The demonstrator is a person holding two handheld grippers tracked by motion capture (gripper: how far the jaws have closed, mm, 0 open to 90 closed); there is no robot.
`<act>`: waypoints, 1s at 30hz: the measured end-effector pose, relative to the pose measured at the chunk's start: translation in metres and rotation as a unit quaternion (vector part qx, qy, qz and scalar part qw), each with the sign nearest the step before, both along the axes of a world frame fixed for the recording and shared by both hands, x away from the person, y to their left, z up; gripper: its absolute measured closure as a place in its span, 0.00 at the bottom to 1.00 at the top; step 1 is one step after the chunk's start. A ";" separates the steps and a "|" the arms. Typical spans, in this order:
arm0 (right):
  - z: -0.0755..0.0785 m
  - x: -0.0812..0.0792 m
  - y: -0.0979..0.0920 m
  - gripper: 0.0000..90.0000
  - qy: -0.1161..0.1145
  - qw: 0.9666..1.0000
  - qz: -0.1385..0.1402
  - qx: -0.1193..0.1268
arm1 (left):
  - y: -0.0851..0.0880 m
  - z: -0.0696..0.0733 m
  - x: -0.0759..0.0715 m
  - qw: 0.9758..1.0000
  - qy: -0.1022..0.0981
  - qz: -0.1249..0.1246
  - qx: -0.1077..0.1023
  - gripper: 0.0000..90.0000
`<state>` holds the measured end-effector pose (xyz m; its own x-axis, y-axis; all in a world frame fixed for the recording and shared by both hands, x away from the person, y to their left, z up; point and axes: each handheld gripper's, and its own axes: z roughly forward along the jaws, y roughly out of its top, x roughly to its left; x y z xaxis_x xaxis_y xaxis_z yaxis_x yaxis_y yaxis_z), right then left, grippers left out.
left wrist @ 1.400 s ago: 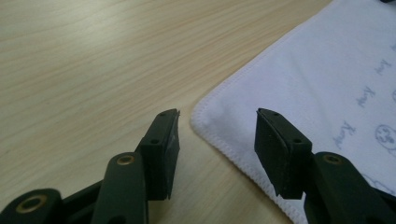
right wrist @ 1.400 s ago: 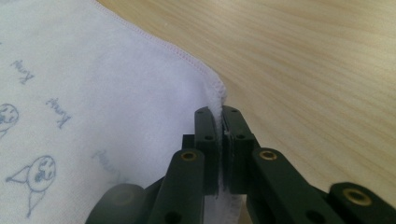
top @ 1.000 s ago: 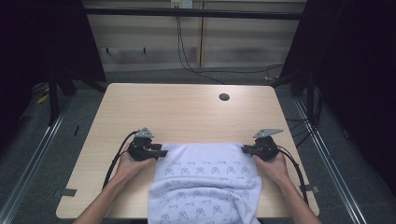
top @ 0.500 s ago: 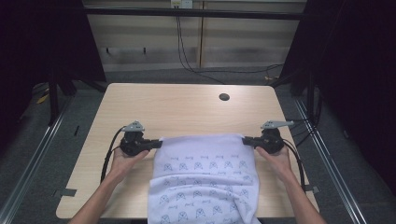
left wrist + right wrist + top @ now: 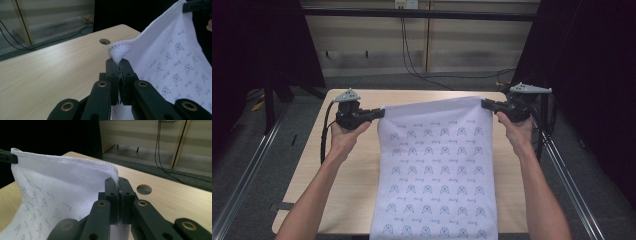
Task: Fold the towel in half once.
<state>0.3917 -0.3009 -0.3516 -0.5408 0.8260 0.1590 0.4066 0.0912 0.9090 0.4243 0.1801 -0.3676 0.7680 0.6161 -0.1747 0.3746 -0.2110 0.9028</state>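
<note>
The left gripper and right gripper each pinch a top corner of the cloth, stretched taut above the table, whose side margins lie bare. Its lower end runs off the near edge, cut off from sight. It is white, soft, hemmed, with small blue prints.

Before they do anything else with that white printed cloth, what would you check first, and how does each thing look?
1. Left gripper clamped on its cloth corner: ok, jaws pinch the hem.
2. Right gripper clamped on the other corner: ok.
3. Top edge of the cloth taut between the grippers: ok, only a slight sag.
4. Both corners at a like height: ok, roughly level in the high view.
5. Lower end of the cloth free of the table: cannot tell, it runs past the picture's bottom.
6. Table hole clear of the cloth: ok.
</note>
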 end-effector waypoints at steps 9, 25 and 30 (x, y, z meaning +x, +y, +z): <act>0.051 0.023 0.001 0.98 -0.026 0.999 -0.026 -0.011 | 0.000 0.036 0.024 0.998 -0.024 0.011 -0.050 0.98; 0.008 -0.062 0.002 0.98 0.006 0.999 0.043 -0.027 | 0.018 -0.001 -0.064 0.998 -0.010 -0.062 -0.005 0.98; -0.020 -0.111 0.006 0.98 0.032 0.996 0.073 -0.037 | 0.027 -0.022 -0.097 0.996 0.019 -0.086 -0.007 0.98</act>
<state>0.2809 -0.2949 -0.3718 -0.6467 0.7498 0.1399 0.4419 0.2188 0.8700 0.3272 0.2067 -0.3892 0.8544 0.4740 -0.2128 0.3678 -0.2624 0.8921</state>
